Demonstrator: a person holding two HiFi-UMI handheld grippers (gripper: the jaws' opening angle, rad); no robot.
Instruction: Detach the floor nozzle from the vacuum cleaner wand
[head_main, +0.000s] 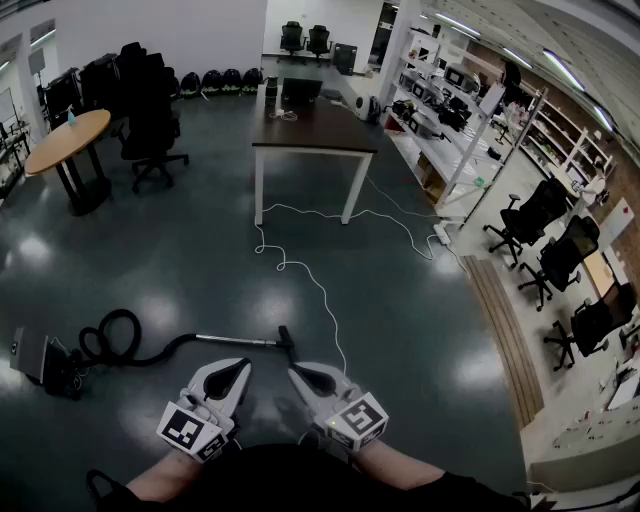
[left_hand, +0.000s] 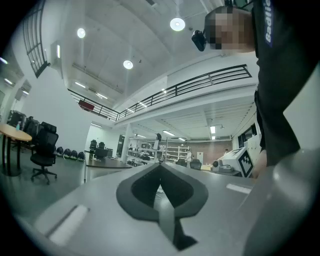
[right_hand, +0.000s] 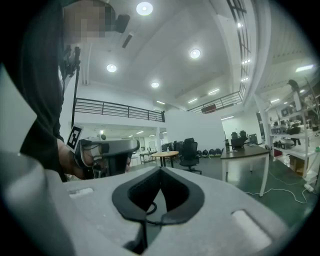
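— Well, what's nearest?

— The two claws, held low and level side by side in front of the person. The left claw (head_main: 243, 364) has its jaws pressed together with nothing between them. The right claw (head_main: 294, 372) is the same: jaws closed, empty.

— Do they touch the vacuum?

— No. Both tips stop just short of it, above the dark, shiny floor (head_main: 200, 260).

— Where is the nozzle, then?

— The floor nozzle (head_main: 287, 339) is a small dark piece lying on the floor just beyond the claws, closer to the right one. It sits on the end of the wand (head_main: 235, 340), a thin silvery tube running off to the left.

— And past that?

— The wand meets a black hose (head_main: 112, 336) that loops round to the vacuum body (head_main: 38, 360) at the far left, also on the floor.

— Further out?

— A white cable (head_main: 318, 288) snakes from near the nozzle toward a dark tabletop (head_main: 320, 135) on white legs. To the left stands a round table (head_main: 65, 140) with black office chairs (head_main: 150, 130) beside it. Shelves (head_main: 450, 110) line the right side.
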